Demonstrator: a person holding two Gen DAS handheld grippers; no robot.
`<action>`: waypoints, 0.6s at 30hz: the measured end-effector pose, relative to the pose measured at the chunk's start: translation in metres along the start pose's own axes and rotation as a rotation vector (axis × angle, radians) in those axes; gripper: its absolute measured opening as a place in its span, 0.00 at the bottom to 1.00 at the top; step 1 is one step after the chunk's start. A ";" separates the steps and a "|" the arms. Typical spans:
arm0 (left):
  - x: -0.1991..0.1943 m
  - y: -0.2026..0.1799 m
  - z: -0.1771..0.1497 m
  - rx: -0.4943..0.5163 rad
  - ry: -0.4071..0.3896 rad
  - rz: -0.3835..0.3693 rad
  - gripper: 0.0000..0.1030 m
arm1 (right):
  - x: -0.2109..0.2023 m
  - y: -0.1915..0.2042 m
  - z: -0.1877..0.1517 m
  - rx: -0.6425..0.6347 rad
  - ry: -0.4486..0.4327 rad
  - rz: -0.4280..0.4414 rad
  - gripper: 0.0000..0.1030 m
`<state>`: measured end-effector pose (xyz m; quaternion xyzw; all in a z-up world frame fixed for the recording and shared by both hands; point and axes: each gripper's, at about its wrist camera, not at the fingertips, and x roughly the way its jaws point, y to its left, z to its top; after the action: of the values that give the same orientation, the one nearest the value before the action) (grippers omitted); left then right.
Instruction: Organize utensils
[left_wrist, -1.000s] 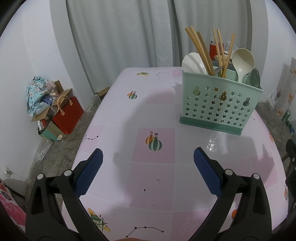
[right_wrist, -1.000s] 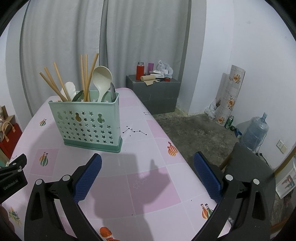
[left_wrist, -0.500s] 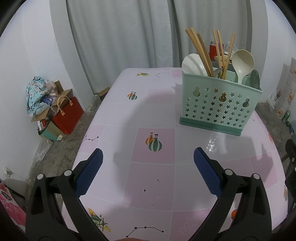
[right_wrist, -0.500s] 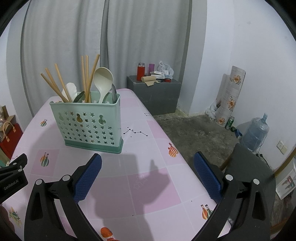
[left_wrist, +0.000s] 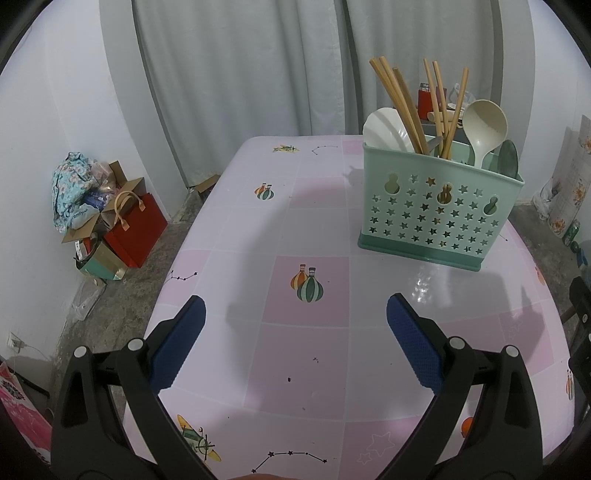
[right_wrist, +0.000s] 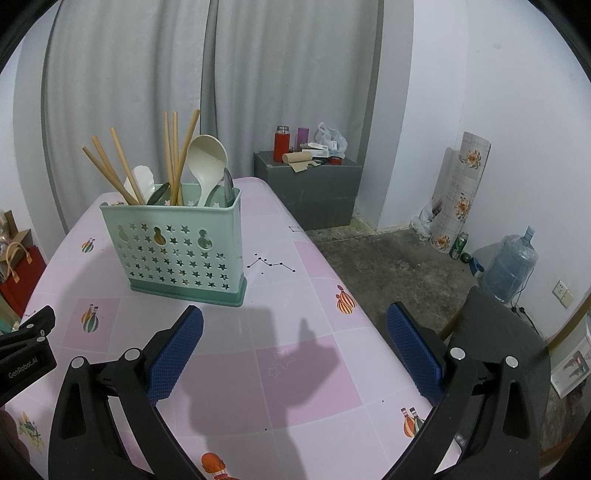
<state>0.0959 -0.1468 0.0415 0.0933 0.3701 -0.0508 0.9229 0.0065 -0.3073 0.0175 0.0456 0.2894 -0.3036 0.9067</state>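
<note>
A mint-green utensil holder (left_wrist: 436, 214) (right_wrist: 177, 251) with star-shaped holes stands on the pink patterned tablecloth (left_wrist: 303, 229). Upright in it are several wooden chopsticks (left_wrist: 402, 103) (right_wrist: 173, 158), a cream ladle (left_wrist: 484, 125) (right_wrist: 207, 158), a white spoon (left_wrist: 384, 129) and dark green spoons (left_wrist: 509, 158). My left gripper (left_wrist: 295, 339) hangs open over the table's near part, short of the holder, with nothing between its blue pads. My right gripper (right_wrist: 295, 343) is open too, empty, to the right of the holder and nearer than it. The left gripper's black body (right_wrist: 26, 350) shows at the right wrist view's left edge.
No loose utensils lie on the tablecloth (right_wrist: 288, 369). Bags and boxes (left_wrist: 107, 218) sit on the floor to the left. A grey cabinet (right_wrist: 306, 188) with bottles stands behind the table, a water jug (right_wrist: 509, 266) and a dark chair (right_wrist: 491, 332) to the right.
The right wrist view has drifted slightly, so the holder sits a little further right in it. Both grippers stay open and empty; the left view is nearly unchanged.
</note>
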 end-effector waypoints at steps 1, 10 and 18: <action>0.000 0.000 0.000 -0.001 -0.001 0.000 0.92 | 0.000 0.000 0.000 0.000 0.000 0.000 0.94; 0.000 0.000 0.000 -0.001 -0.001 0.000 0.92 | 0.000 0.000 0.000 -0.001 -0.001 0.000 0.94; 0.000 0.000 0.000 0.001 0.001 -0.001 0.92 | 0.000 0.000 -0.001 0.001 0.000 0.000 0.94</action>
<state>0.0957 -0.1469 0.0412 0.0933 0.3706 -0.0515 0.9226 0.0063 -0.3073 0.0168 0.0463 0.2891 -0.3039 0.9066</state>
